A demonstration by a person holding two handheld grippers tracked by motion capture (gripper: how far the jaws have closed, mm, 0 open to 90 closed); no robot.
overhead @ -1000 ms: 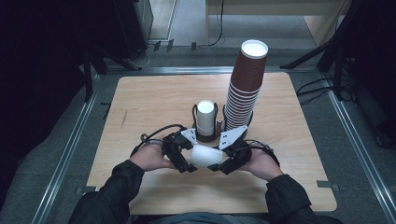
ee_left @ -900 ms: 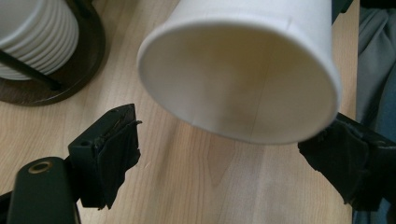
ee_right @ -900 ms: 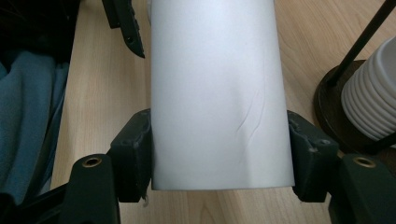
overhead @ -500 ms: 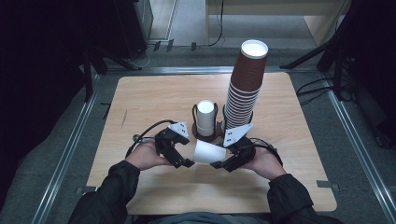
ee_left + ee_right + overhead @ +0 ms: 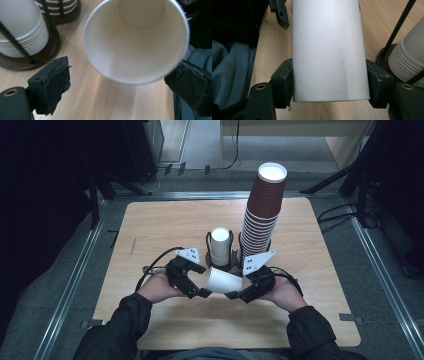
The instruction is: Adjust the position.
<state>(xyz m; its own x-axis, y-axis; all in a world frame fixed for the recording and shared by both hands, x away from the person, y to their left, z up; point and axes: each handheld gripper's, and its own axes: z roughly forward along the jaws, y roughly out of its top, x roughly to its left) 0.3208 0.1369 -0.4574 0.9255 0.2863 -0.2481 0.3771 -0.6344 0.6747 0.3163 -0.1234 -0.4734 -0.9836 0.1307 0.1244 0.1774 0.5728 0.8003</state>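
The worktop point(image 5: 165, 225) is pale wood-grain board with rounded corners, set in a metal frame above grey floor point(image 5: 400, 285); the room behind it is dark, with cables point(image 5: 345, 215) and stand legs trailing on the floor. Near the worktop's middle stands a dark wire cup holder point(image 5: 222, 266), which serves as the landmark here. Its left slot carries a short stack of white cups point(image 5: 220, 245); its right slot carries a tall stack of brown cups point(image 5: 262, 210), leaning slightly.

Just in front of the holder, a single white paper cup point(image 5: 224, 281) lies on its side off the board, held between the two grippers. The right gripper point(image 5: 329, 82) is clamped across the cup near its base, denting the wall a little. The left gripper point(image 5: 120, 97) is spread wide, its pads to either side of the cup's mouth and clear of the rim.

The holder's base is partly covered by the grippers. The person's forearms, in dark sleeves point(image 5: 310, 335), are cut off at the bottom edge.
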